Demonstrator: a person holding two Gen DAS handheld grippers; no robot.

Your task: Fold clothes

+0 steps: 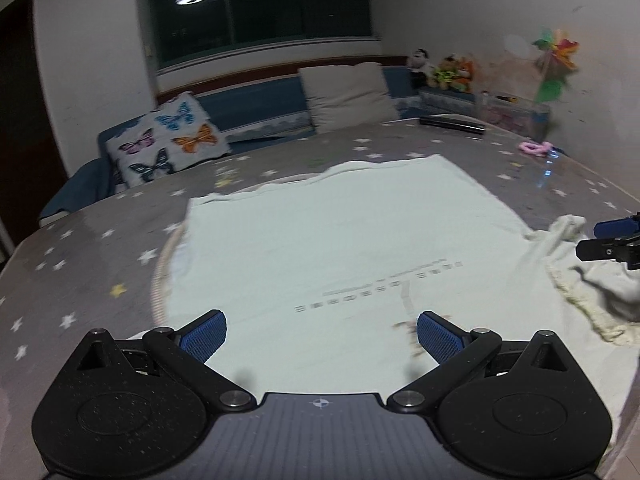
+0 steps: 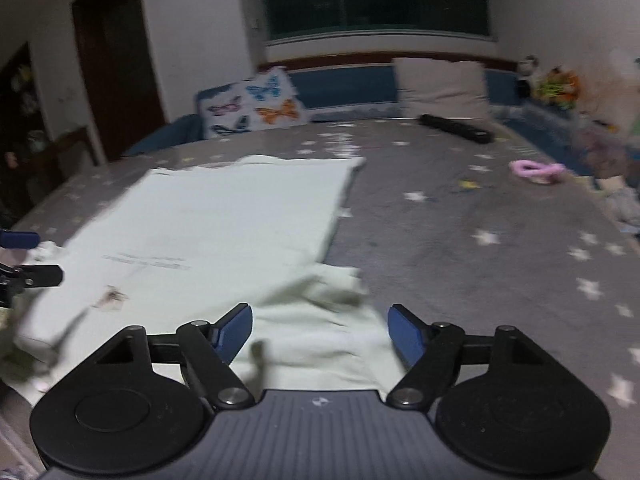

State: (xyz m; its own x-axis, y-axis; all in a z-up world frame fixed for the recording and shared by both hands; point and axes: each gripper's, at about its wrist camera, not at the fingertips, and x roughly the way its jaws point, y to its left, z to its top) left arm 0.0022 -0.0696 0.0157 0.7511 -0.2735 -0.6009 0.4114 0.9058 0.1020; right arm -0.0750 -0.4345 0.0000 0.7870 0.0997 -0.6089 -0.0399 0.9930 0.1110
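A pale mint T-shirt [image 1: 320, 232] lies spread flat on the grey star-patterned sheet [image 1: 80, 280], with small print across its chest. My left gripper [image 1: 322, 332] hovers open over the shirt's near edge, and nothing is between its blue pads. The shirt's right sleeve [image 1: 580, 272] is bunched up, with my right gripper [image 1: 590, 239] beside it at the frame's edge. In the right wrist view the shirt [image 2: 224, 216] stretches away to the left. My right gripper [image 2: 320, 330] is open, and the rumpled sleeve [image 2: 320, 308] lies between and below its fingers, untouched by the pads. The left gripper [image 2: 44, 258] shows at the far left.
A butterfly pillow [image 1: 168, 140] and a beige pillow [image 1: 348, 96] lean against the blue headboard. A long black object [image 2: 456, 128] and a pink item [image 2: 536, 171] lie on the sheet to the far right. Plush toys [image 1: 440, 70] and a pinwheel [image 1: 556, 64] stand in the corner.
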